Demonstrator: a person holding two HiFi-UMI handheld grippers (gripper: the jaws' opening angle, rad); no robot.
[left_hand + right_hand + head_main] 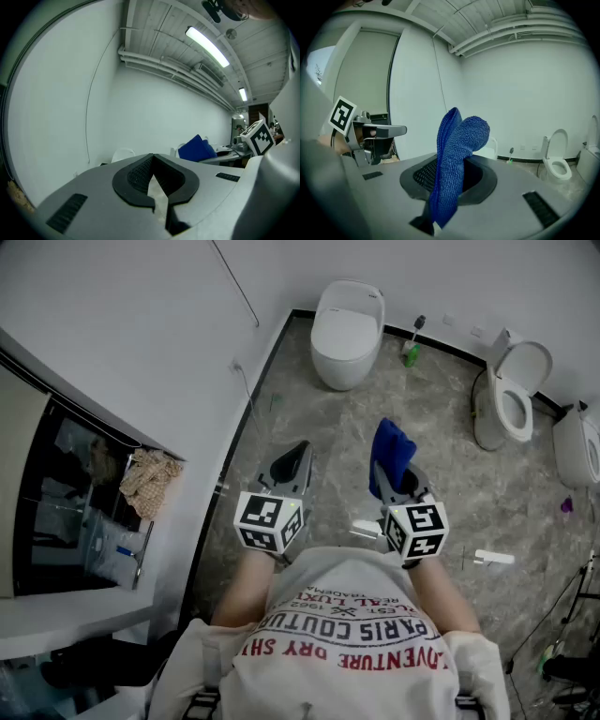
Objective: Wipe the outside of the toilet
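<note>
A white toilet with its lid down (347, 329) stands against the far wall, well ahead of both grippers. My right gripper (396, 472) is shut on a blue cloth (392, 451), which sticks up out of its jaws (457, 154). My left gripper (299, 450) is beside it at the same height, shut with nothing in it (152, 158). The left gripper view shows the blue cloth (197, 149) to its right and the toilet's white top (123, 153) just over the jaws. Both grippers are held in the air above the grey marbled floor, apart from the toilet.
A second toilet with its lid raised (511, 395) and a third white fixture (577, 442) stand at the right. A green toilet brush (412, 343) leans by the back wall. A beige rag (150, 479) lies on a dark shelf at the left. A white object (494, 558) lies on the floor.
</note>
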